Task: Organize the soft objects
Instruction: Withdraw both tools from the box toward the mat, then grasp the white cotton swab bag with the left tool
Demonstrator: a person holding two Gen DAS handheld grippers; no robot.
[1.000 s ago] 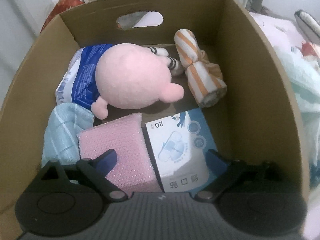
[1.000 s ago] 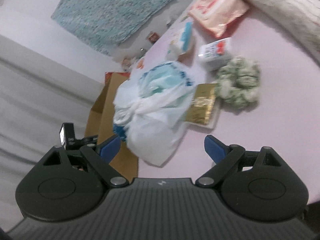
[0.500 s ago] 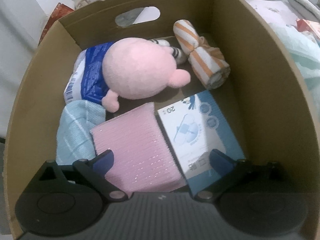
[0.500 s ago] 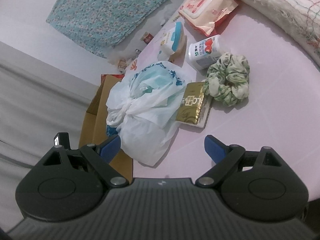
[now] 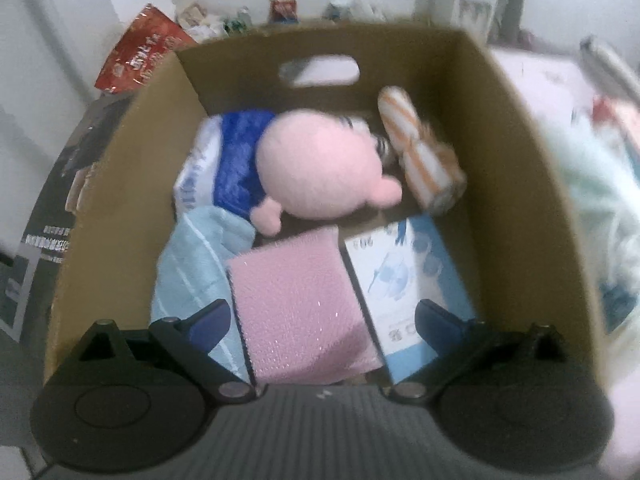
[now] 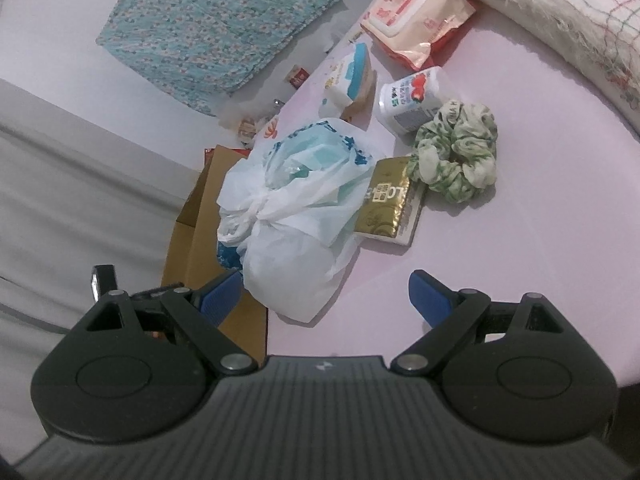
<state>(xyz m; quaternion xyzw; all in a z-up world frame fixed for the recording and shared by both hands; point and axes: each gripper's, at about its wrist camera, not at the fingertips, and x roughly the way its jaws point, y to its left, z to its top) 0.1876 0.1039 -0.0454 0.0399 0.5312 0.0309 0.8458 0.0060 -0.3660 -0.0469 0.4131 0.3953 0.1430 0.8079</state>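
In the left wrist view a cardboard box (image 5: 516, 168) holds a pink plush toy (image 5: 320, 168), an orange striped rolled cloth (image 5: 420, 152), a blue-white packet (image 5: 208, 168), a light blue towel (image 5: 192, 268), a pink pad (image 5: 296, 300) and a blue-white mask box (image 5: 404, 280). My left gripper (image 5: 322, 316) is open and empty above the box. In the right wrist view my right gripper (image 6: 324, 294) is open and empty over the pink bed (image 6: 540, 248), near a tied white plastic bag (image 6: 292, 216), a gold tissue pack (image 6: 390, 200) and a green scrunchie (image 6: 456, 152).
Further on the bed lie a white bottle (image 6: 412, 100), a blue-lidded wipes pack (image 6: 352, 80) and a pink wipes pack (image 6: 416, 24). A rolled quilt (image 6: 560, 20) borders the far side. The cardboard box (image 6: 200, 220) stands beside the bed's left edge. A red bag (image 5: 140, 52) lies behind the box.
My left gripper has risen and pulled back out of the box, so the whole box shows. My right gripper has shifted slightly over the bed; both stay open.
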